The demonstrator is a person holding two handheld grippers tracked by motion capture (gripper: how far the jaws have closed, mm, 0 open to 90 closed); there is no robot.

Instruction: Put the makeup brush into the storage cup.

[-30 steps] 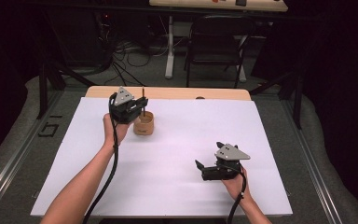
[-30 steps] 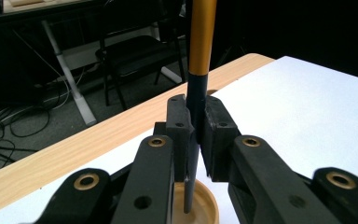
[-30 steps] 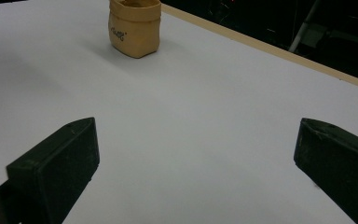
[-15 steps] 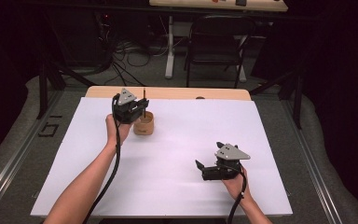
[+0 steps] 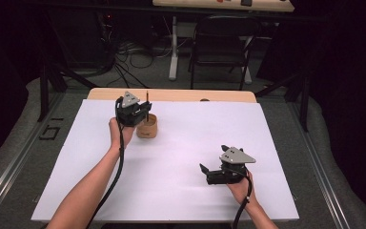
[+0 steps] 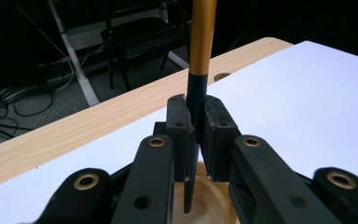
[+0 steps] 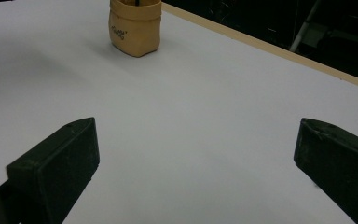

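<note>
On the table, white sheet over wood top, two grippers well apart. Right gripper rests low near the front right, jaws spread wide with nothing between them, bare sheet ahead. Left gripper is up at the far left, directly over a tan cup, jaws clamped tight on a thin upright stick, gold upper part and black lower part. Stick's lower end hangs inside the cup's open mouth; whether it touches the bottom can't be told.
</note>
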